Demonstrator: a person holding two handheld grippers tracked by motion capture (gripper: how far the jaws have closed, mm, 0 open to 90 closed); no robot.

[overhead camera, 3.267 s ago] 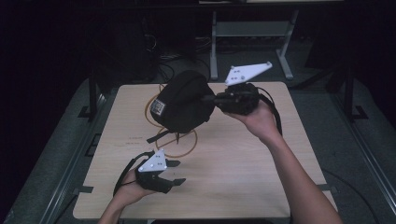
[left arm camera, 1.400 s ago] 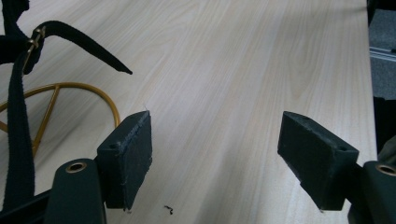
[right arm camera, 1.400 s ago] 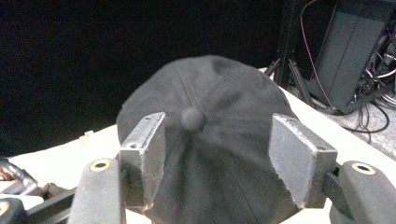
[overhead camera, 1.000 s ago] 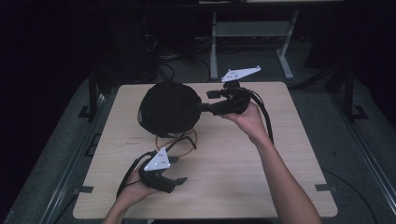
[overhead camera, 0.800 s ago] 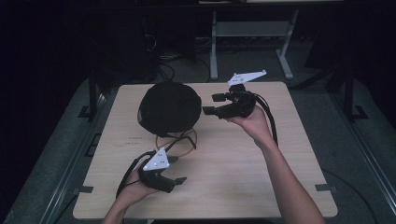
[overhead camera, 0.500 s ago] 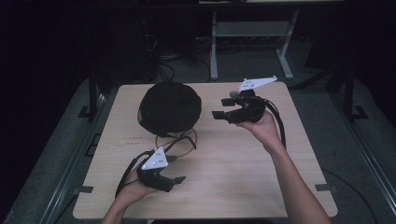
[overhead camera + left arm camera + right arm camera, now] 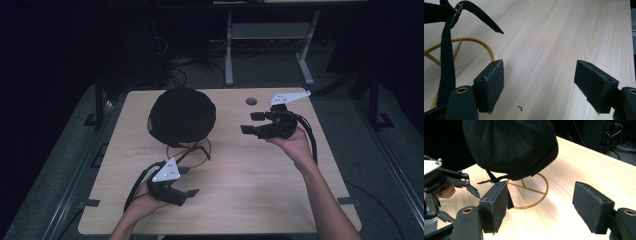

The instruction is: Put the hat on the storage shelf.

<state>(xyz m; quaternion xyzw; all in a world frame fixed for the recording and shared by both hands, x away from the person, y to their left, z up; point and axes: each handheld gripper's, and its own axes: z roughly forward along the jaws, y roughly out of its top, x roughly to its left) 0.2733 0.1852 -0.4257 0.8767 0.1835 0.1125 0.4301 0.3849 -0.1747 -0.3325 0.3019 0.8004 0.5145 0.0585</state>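
I am holding my right gripper (image 7: 248,123) with its jaws spread wide and nothing between them, off to the right of the black cap (image 7: 182,116), which is sitting on the gold wire stand (image 7: 191,152) on the wooden table (image 7: 260,185). My left gripper (image 7: 186,182) is resting near the stand's ring, jaws likewise wide and empty, beside the cap's dangling strap (image 7: 447,60).

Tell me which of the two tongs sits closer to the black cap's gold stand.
The left tongs: they rest by the gold stand and the dangling strap. The right tongs hover off to the black cap's other side.
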